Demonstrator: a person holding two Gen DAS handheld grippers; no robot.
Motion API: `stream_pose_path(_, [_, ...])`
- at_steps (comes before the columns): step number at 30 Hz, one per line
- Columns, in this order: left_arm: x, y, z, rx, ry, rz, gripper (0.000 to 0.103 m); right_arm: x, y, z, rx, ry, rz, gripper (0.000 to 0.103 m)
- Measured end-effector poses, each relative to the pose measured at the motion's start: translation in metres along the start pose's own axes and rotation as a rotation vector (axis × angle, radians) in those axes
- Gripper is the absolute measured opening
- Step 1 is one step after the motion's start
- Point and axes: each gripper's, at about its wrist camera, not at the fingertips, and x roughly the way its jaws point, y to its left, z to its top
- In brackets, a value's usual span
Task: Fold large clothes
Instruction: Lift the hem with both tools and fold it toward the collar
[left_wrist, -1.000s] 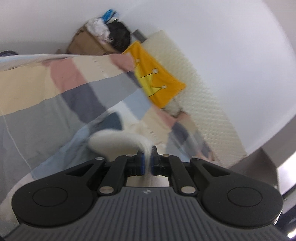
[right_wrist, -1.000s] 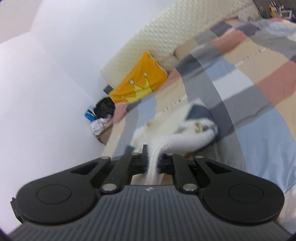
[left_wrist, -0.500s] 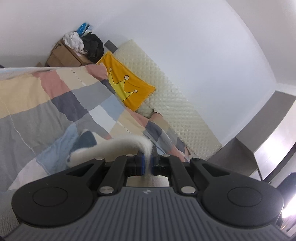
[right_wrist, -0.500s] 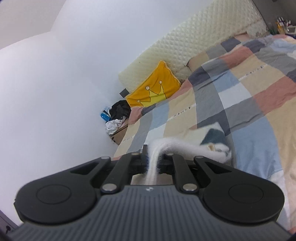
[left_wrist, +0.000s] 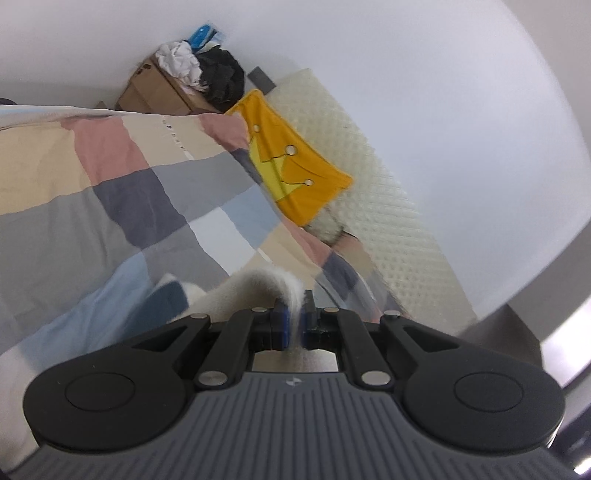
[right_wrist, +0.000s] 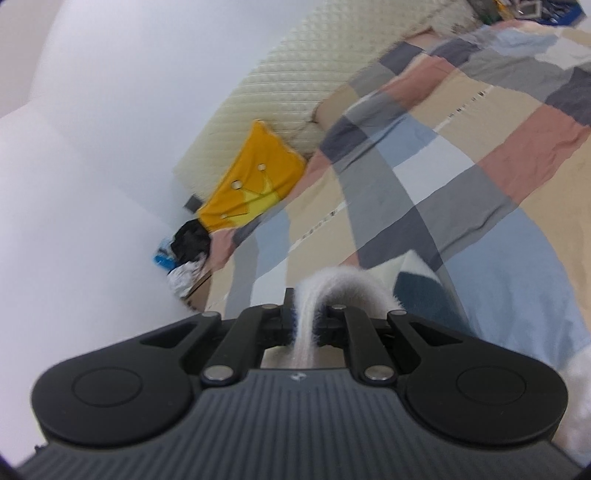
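Fleecy white garment (left_wrist: 255, 291) pinched by left gripper (left_wrist: 292, 325) and right gripper (right_wrist: 303, 325), raised above patchwork duvet (left_wrist: 122, 199); folding apparently unfinished.

Pillow (left_wrist: 295, 173) against headboard (left_wrist: 373, 206) — box (left_wrist: 155, 92) apparently beside bed (left_wrist: 110, 192).

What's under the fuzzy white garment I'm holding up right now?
The patchwork duvet lies below the fuzzy white garment, pinched in both the left claw and right claw. Directly beneath the hanging cloth, the claw bodies block the view.
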Motion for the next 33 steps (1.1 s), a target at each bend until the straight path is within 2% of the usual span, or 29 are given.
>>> stream_pose_path(2, [0.034,0.002,0.008,0.025,0.000,0.051,0.007,0.029,-0.004,0.008,0.030,0.001,-0.013,0.010])
stream_pose_path(6, [0.103,0.017,0.018,-0.011,0.026,0.117,0.007,0.083,-0.012,0.019,0.089,-0.004,-0.059,0.010])
stream_pose_path(9, [0.145,0.025,0.022,0.014,0.021,0.150,0.007,0.125,-0.019,0.022,0.092,-0.013,-0.108,0.010])
stream_pose_path(13, [0.195,0.043,0.021,0.054,0.022,0.174,0.007,0.170,-0.036,0.024,0.101,-0.018,-0.132,0.010])
stream_pose_path(18, [0.253,0.077,0.018,0.033,0.050,0.204,0.007,0.216,-0.056,0.024,0.098,0.011,-0.161,0.010])
stream_pose_path(20, [0.272,0.089,0.015,0.040,0.059,0.242,0.007,0.234,-0.061,0.023,0.094,0.024,-0.166,0.010])
stream_pose_path(24, [0.306,0.105,0.011,0.082,0.059,0.254,0.007,0.263,-0.074,0.020,0.090,0.044,-0.169,0.010])
stream_pose_path(30, [0.336,0.110,0.005,0.164,0.071,0.257,0.007,0.293,-0.095,0.014,0.108,0.056,-0.201,0.010])
stream_pose_path(33, [0.344,0.117,0.002,0.158,0.101,0.271,0.008,0.300,-0.104,0.012,0.127,0.074,-0.209,0.010])
